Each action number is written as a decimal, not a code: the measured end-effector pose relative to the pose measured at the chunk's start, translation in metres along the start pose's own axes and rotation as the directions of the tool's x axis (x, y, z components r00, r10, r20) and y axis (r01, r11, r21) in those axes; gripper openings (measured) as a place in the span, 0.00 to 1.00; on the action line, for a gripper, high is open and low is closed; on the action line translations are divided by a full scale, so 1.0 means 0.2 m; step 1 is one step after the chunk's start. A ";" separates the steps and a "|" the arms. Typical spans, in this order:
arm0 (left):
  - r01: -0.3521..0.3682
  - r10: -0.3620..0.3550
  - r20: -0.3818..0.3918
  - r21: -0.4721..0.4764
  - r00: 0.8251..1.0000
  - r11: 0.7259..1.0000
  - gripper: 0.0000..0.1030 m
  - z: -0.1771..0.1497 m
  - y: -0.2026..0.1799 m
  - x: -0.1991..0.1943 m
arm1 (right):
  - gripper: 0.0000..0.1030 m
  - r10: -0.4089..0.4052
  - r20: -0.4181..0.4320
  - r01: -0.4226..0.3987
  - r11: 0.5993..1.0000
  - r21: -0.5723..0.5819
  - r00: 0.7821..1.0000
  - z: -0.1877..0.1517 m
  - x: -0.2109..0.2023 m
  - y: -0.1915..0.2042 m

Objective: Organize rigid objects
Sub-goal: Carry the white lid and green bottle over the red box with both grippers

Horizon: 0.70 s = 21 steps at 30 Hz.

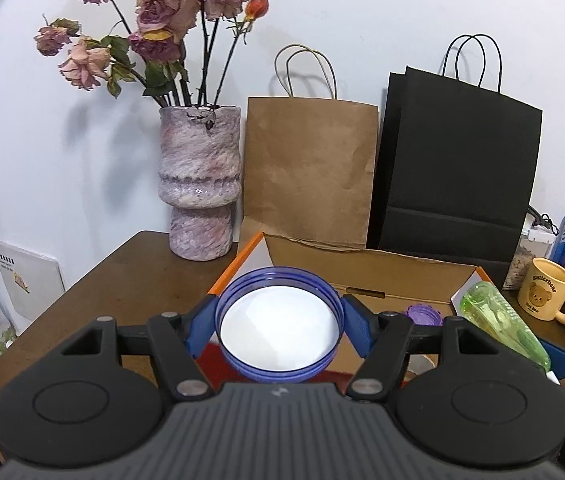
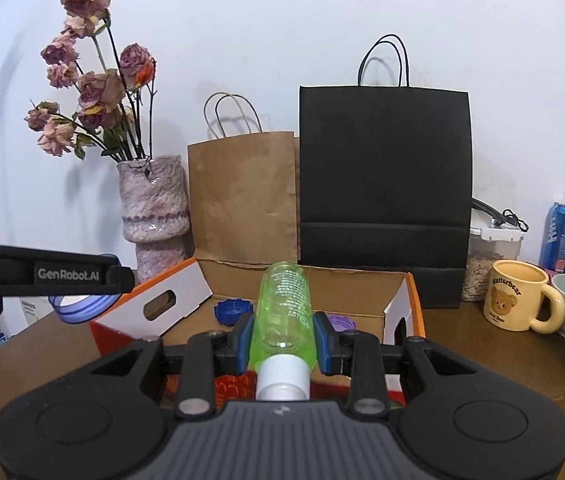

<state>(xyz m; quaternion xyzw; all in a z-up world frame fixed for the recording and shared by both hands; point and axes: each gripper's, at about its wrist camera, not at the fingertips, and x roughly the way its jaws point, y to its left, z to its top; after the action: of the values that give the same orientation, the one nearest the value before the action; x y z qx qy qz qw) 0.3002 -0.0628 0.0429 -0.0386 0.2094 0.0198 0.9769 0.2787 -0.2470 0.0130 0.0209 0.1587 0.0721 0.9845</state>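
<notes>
Right now both grippers hold something above the near edge of an open box on the brown table. The left gripper stands about half open, its blue pads pressed against the sides of a round blue lid, which is turned so its white inside faces the camera. From the right wrist view that lid shows at the far left, just beside the box's orange-edged flap.

The right gripper is closed as far as it goes on a green bottle, gripping it near the white cap; the bottle points away, out over the box. Inside the box lie a small blue cap and a purple cap, apart from each other.

Behind the box stand a vase of dried roses, a brown bag and a black bag. A yellow mug sits to the right of the box.
</notes>
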 end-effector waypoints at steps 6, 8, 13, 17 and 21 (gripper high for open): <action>0.002 -0.002 0.003 0.006 1.000 1.000 0.66 0.03 -0.03 0.09 | 0.29 0.004 -0.005 -0.004 1.000 0.004 1.000 0.04 0.11 -0.01; 0.001 -0.002 0.004 0.008 1.000 1.000 0.66 0.04 -0.03 0.11 | 0.29 0.006 -0.008 -0.006 1.000 0.005 1.000 0.05 0.14 -0.01; 0.000 -0.001 0.009 0.015 1.000 1.000 0.66 0.07 -0.05 0.18 | 0.29 0.011 -0.006 -0.011 1.000 -0.003 1.000 0.07 0.21 -0.02; -0.001 0.001 0.011 0.019 1.000 1.000 0.66 0.09 -0.05 0.23 | 0.29 0.010 -0.005 -0.010 1.000 -0.005 1.000 0.09 0.27 -0.03; -0.005 0.004 0.011 0.026 1.000 1.000 0.66 0.10 -0.07 0.28 | 0.29 0.003 -0.008 -0.003 1.000 -0.002 1.000 0.11 0.32 -0.06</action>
<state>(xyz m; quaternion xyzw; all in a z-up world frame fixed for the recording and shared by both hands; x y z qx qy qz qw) 0.3600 -0.0733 0.0394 -0.0252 0.2041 0.0194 0.9784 0.3467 -0.2490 0.0127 0.0197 0.1624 0.0740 0.9837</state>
